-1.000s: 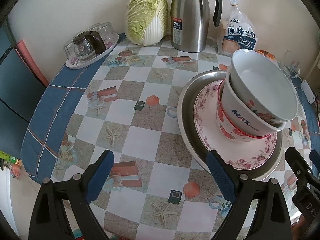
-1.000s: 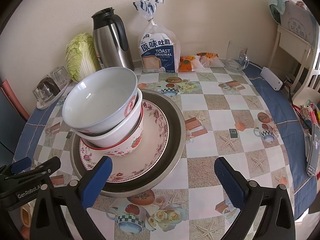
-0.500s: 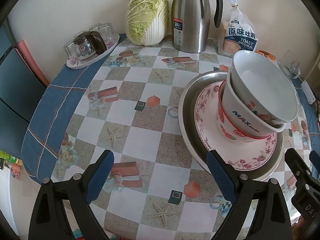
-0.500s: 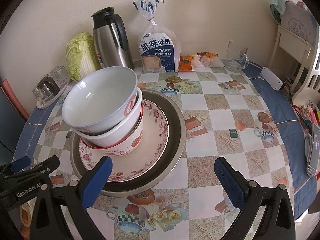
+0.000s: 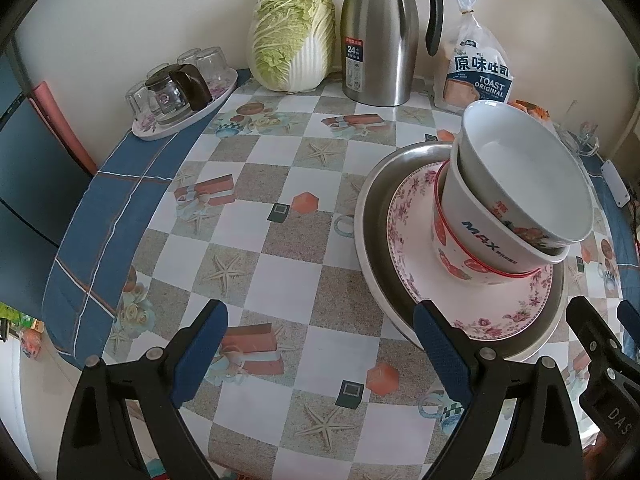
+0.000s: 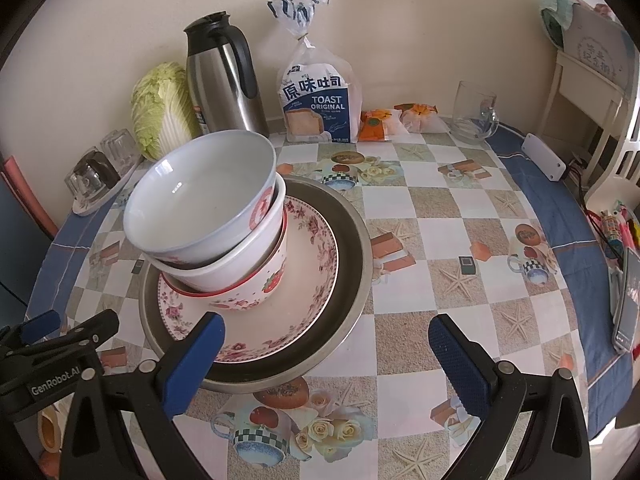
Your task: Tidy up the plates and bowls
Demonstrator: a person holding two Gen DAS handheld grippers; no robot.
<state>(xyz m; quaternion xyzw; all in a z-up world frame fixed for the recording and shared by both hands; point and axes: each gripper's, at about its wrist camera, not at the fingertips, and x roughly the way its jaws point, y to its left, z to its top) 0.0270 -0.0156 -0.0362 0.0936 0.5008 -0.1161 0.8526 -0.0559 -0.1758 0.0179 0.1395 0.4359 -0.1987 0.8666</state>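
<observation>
The left gripper (image 5: 320, 350) hangs with its blue-padded fingers (image 5: 199, 347) spread wide and nothing between them, low over the near left part of the table (image 5: 256, 248). The right gripper (image 6: 326, 364) is likewise spread wide and empty, its left pad just in front of the near rim of the stack. That stack sits just right of the left gripper and ahead-left of the right one: a metal pan (image 6: 352, 240) at the bottom, a floral plate (image 6: 316, 248) lying in it, and three nested bowls on the plate's left half (they lean rather than sit level). The lowest is a red-rimmed bowl (image 5: 452, 256), in it a MAX bowl (image 5: 480, 236), and on top a white bowl (image 6: 200, 196), tilted toward the left. Along the far wall stand a cabbage (image 5: 294, 36), a steel jug (image 5: 380, 40) and a toast bag (image 6: 316, 100). At the far left a tray of glasses (image 5: 180, 88) rests on the edge; at the far right stands a glass mug (image 6: 474, 114).
</observation>
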